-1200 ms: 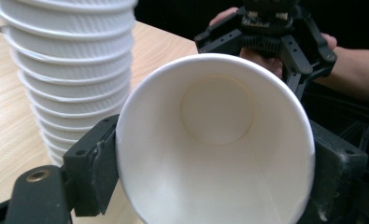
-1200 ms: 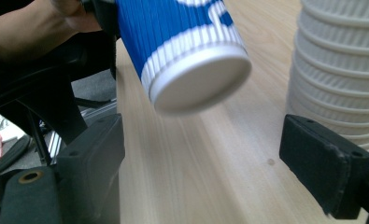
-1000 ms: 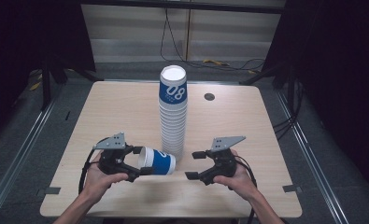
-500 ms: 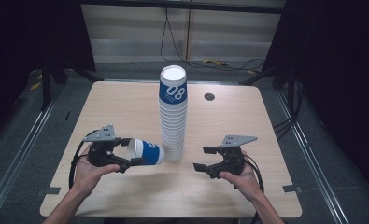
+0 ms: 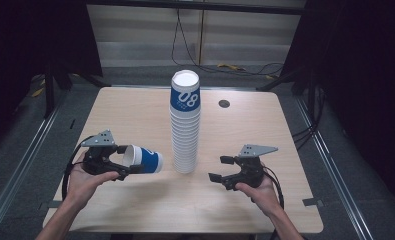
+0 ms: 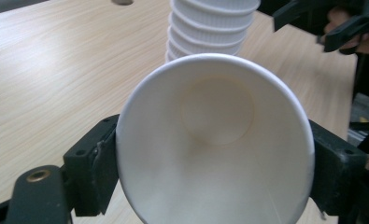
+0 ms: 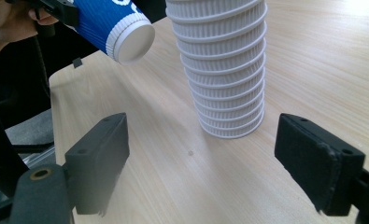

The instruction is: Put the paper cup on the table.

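L gripper squeezes 1 blue cup sideways, beside cup stack. R gripper gapes wide, w/ nothing in it.

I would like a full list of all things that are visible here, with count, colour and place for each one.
cup stack: one tall stack, white ribbed cups with a blue top cup marked 08, upright at the table's middle.
single cup: one, blue outside and white inside, lying sideways in the left gripper, its base toward the stack.
table: one, light wood, with a small dark round hole near its far edge.
cables: a few, dark, on the floor behind the table.
left gripper: one, black, left of the stack, shut on the single cup.
right gripper: one, black, right of the stack, open and holding nothing.
hands: two, one on each gripper, coming in from the near edge.
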Demonstrator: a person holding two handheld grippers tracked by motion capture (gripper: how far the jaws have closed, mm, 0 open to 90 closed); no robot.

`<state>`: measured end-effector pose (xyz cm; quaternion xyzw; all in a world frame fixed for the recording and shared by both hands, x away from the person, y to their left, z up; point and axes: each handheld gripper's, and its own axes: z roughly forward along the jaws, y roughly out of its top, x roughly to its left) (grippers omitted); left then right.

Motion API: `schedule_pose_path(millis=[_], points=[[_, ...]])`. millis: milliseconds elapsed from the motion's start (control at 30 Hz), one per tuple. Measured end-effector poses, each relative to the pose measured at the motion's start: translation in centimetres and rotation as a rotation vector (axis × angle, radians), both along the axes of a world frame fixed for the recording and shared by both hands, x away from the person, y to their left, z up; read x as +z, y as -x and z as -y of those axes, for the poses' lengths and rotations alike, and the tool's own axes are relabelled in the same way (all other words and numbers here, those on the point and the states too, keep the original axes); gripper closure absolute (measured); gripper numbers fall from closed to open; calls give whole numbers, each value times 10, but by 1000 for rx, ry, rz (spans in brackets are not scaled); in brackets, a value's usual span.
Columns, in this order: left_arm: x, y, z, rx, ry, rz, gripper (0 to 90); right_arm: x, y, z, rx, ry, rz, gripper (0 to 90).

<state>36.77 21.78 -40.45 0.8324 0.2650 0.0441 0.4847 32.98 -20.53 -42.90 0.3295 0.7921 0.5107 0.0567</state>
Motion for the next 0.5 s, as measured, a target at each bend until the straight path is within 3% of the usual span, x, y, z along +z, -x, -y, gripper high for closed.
schedule_pose_path(millis=[200,333,500], points=[[3,0,-8,32,-25,-7,178,2,3,-1,-9,9,3,180],[5,-3,-11,62,-61,10,178,1,5,0,-17,18,2,177],[5,-10,-12,90,-87,-21,178,-2,8,4,-34,37,-2,169]])
